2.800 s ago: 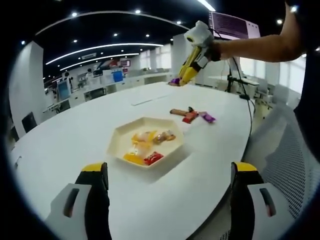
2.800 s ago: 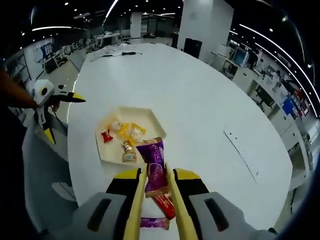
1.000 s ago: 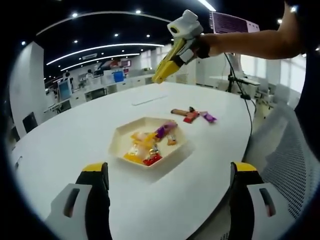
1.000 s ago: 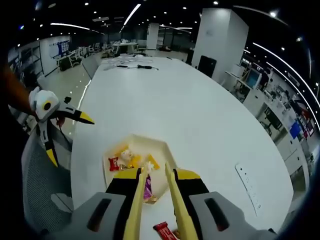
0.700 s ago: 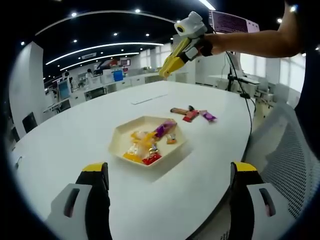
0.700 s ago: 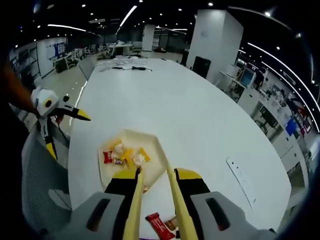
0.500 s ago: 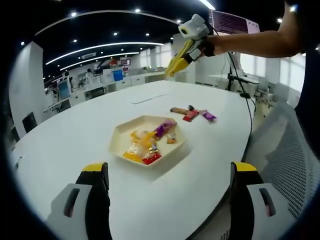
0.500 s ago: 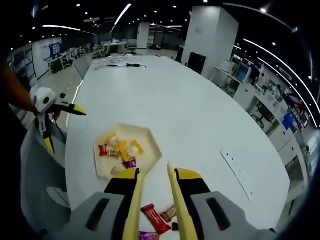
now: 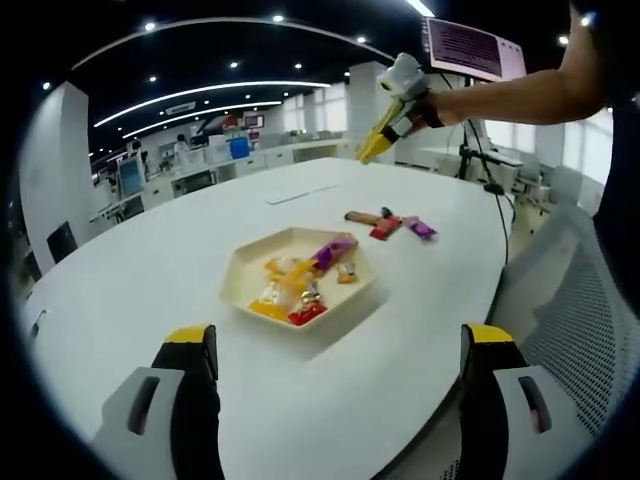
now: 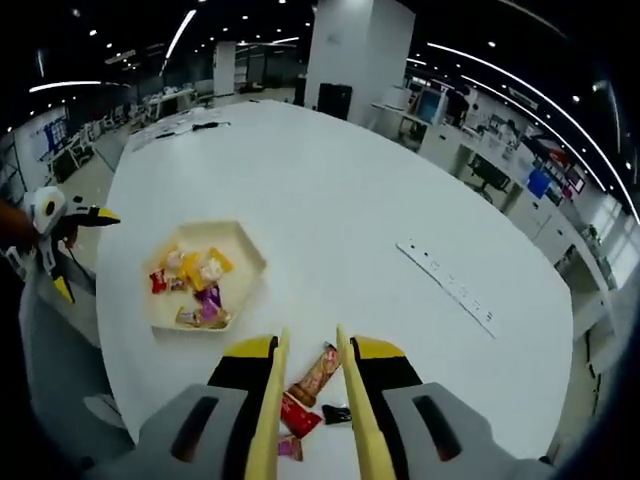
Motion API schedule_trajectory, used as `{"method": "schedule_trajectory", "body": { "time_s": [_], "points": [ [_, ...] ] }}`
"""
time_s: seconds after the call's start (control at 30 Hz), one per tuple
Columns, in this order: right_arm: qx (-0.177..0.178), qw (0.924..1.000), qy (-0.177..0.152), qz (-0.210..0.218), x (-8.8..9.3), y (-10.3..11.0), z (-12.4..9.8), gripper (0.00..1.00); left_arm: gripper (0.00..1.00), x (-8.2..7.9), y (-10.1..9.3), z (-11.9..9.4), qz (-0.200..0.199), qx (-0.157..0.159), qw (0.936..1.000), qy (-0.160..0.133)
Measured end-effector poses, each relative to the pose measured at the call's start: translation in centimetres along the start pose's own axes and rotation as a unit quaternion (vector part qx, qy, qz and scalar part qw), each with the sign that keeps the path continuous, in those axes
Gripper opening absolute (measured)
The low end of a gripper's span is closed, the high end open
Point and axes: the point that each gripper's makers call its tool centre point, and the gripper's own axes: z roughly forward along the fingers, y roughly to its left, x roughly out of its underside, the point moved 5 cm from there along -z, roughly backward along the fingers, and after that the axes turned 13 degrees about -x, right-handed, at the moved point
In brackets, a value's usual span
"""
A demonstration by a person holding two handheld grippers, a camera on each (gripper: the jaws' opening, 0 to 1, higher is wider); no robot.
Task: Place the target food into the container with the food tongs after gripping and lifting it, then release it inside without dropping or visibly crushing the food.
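The purple snack packet (image 10: 208,297) now lies in the hexagonal tray (image 10: 243,243) on the white table (image 10: 350,190); the right hand-held gripper (image 10: 311,345), jaws slightly apart and empty, has drawn back above the loose wrapped bars (image 10: 322,368). The left hand-held gripper (image 9: 335,350) hangs spread wide.

A big white table (image 9: 150,270) with a round end holds everything. A pale tray (image 9: 243,270) with six sides sits on it, near the table's edge. In the tray are wrapped snacks: yellow ones, a red one and a purple one (image 9: 333,249).

Farther along the table, well apart from the tray, a few more wrapped bars lie close together right on the top: a brown bar (image 10: 319,372), a red bar (image 10: 296,414), a small purple one (image 9: 419,229) and a small dark one (image 10: 337,414).

A long flat strip (image 10: 446,285) is set in the table's top.
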Motion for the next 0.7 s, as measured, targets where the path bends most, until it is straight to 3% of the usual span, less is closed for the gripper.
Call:
{"method": "schedule_trajectory", "body": {
  "time_s": [0.33, 0.5, 0.7],
  "points": [
    [0.036, 0.9967, -0.011, 0.072, 3.2, -1.0, 2.1, 0.28, 0.96, 0.2, 0.0, 0.1, -0.001, 0.000, 1.0000, 0.006],
    [0.032, 0.9919, -0.017, 0.122, 4.9, -1.2, 4.0, 0.29, 0.96, 0.3, 0.1, 0.1, -0.003, -0.001, 1.0000, 0.010],
    [0.031, 0.9892, -0.005, 0.143, 5.7, -1.5, 5.8, 0.29, 0.96, 0.3, 0.2, 0.1, -0.005, -0.002, 0.9999, 0.011]
  ]
}}
